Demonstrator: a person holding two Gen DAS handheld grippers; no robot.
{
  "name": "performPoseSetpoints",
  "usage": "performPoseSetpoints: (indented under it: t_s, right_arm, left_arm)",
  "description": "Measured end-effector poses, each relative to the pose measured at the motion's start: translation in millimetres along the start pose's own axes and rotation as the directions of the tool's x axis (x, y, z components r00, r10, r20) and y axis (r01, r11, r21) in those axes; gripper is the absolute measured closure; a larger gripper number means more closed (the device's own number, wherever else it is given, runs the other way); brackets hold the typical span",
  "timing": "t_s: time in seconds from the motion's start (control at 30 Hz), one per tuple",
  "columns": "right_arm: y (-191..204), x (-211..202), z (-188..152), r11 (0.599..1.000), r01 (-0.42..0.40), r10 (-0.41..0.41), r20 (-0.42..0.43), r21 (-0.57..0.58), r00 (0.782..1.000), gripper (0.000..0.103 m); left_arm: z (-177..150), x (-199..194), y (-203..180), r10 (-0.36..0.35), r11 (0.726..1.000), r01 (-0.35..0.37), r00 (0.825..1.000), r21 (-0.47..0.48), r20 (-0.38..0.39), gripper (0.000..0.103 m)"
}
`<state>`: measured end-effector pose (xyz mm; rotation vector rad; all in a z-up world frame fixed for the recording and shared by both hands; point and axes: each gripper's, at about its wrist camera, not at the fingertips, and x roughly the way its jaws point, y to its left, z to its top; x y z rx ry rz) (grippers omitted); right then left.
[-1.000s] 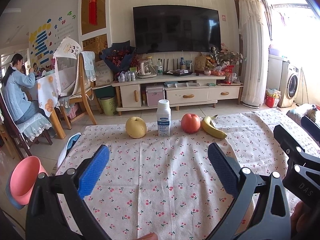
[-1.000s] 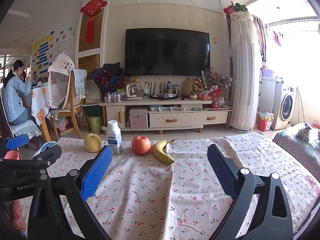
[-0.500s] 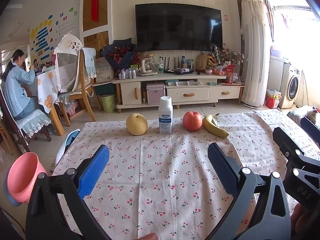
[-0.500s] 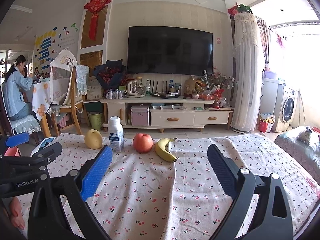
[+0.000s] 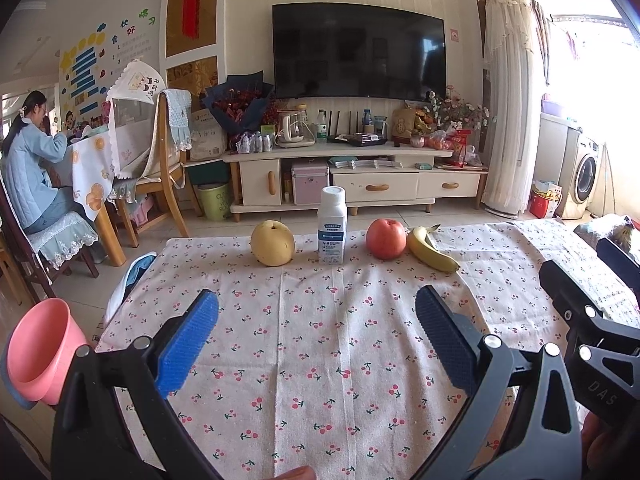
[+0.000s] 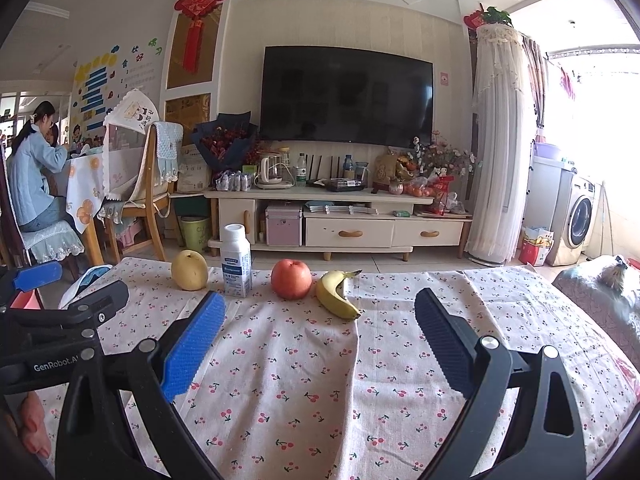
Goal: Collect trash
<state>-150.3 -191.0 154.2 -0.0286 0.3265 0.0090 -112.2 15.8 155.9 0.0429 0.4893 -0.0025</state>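
A white plastic bottle (image 5: 332,225) with a blue label stands upright at the far edge of the cherry-print tablecloth (image 5: 320,340). It also shows in the right wrist view (image 6: 237,261). A pink bin (image 5: 38,350) sits on the floor left of the table. My left gripper (image 5: 316,340) is open and empty above the cloth, well short of the bottle. My right gripper (image 6: 320,336) is open and empty, to the right of the left one.
A yellow pear (image 5: 273,243), a red apple (image 5: 386,238) and a banana (image 5: 432,249) line up beside the bottle. A person (image 5: 30,168) sits at a dining table far left. A TV cabinet (image 5: 352,176) stands beyond the table.
Both grippers have tilted slightly downward, so the row of fruit and the bottle sit a little lower in both views. Both stay open and empty.
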Motion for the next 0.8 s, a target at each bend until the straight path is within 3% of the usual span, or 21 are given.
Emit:
performPoseSetpoints:
  t_s: [0.37, 0.53, 0.67, 0.8]
  right_arm:
    - [12.6, 17.6, -9.9, 0.999, -0.007, 0.006, -0.034, -0.041, 0.999, 0.008]
    - [17.8, 39.5, -16.6, 0.999, -0.038, 0.034, -0.101, -0.039, 0.994, 0.006]
    - [24.2, 80.7, -28.3, 0.996, -0.094, 0.092, -0.233, 0.002, 0.968, 0.006]
    - [37.9, 134.5, -51.9, 0.993, -0.111, 0.113, -0.417, 0.028, 0.902, 0.006]
  left_arm:
    - [-8.8, 19.4, 7.2, 0.001, 1.0, -0.001, 1.0, -0.016, -0.009, 0.004]
    - [-19.9, 38.1, 16.5, 0.001, 0.999, -0.002, 1.0, -0.044, -0.031, 0.004]
    - [-39.3, 72.3, 30.4, 0.008, 0.993, -0.025, 0.99, -0.114, -0.142, 0.004]
    - [-64.1, 108.8, 41.7, -0.007, 0.983, -0.042, 0.963, -0.176, -0.27, 0.004]
